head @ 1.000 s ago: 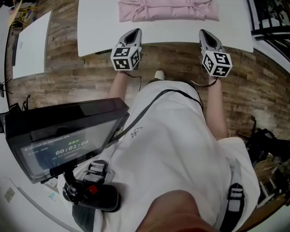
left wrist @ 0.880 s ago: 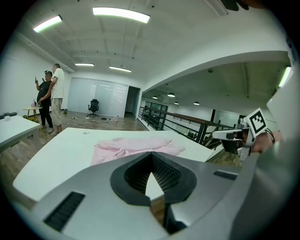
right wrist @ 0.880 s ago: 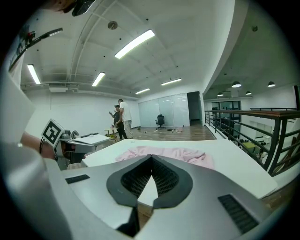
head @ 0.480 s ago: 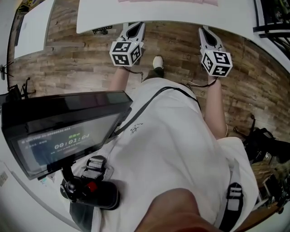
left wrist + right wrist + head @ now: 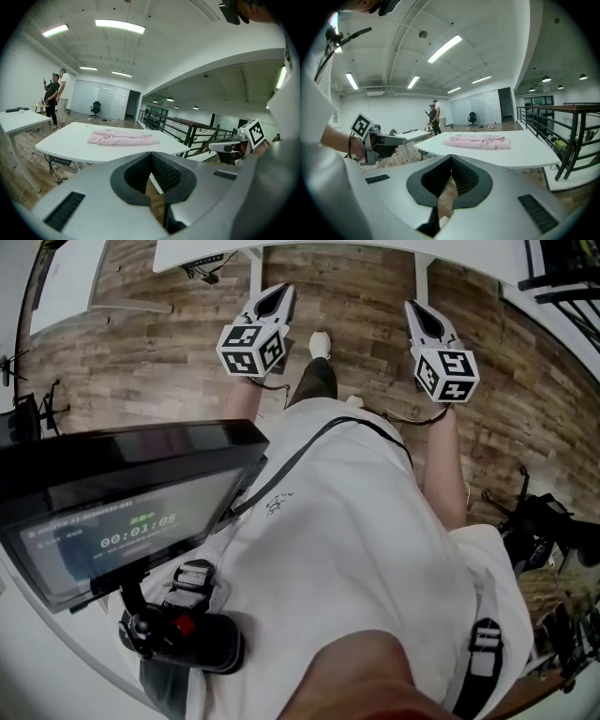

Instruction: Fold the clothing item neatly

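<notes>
one pink garment (image 5: 123, 137) lies as a long, rumpled strip across the middle of a white worktop (image 5: 65, 143); neither tool touches it. left tool (image 5: 151, 161) is clenched, with nothing between its jaws. right tool (image 5: 451, 164) is the same, clenched and empty. both are held side by side over the wooden floor (image 5: 361, 306), pointing toward the worktop and well apart from the garment. two people (image 5: 57, 93) stand beyond the worktop. a black railing (image 5: 562, 136) runs beside it.
</notes>
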